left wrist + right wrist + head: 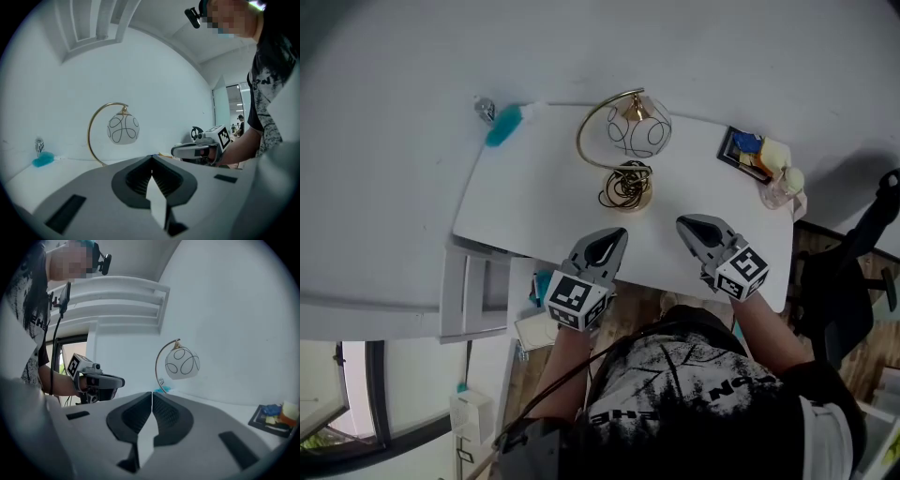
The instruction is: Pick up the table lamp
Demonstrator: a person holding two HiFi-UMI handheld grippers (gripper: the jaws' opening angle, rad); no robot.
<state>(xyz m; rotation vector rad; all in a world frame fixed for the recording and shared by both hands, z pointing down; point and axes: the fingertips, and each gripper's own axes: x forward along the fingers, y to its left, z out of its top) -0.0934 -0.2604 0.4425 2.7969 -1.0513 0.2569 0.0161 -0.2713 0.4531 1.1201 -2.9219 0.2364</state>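
Note:
The table lamp (628,150) stands near the back of the white table (525,216): a gold arched arm, a white globe shade with black loops (123,129) (182,363) and a round base wrapped in dark cord (625,185). My left gripper (617,234) hovers over the table's front edge, to the front left of the base, shut and empty. To the front right of the base, my right gripper (682,224) is shut with nothing in it. Both point toward the lamp and stand apart from it.
A teal brush-like thing (503,124) and a small metal can (484,109) lie at the table's back left. A dark tray with small items (745,150) and a clear bottle (780,187) sit at the right end. A dark chair (848,272) stands to the right.

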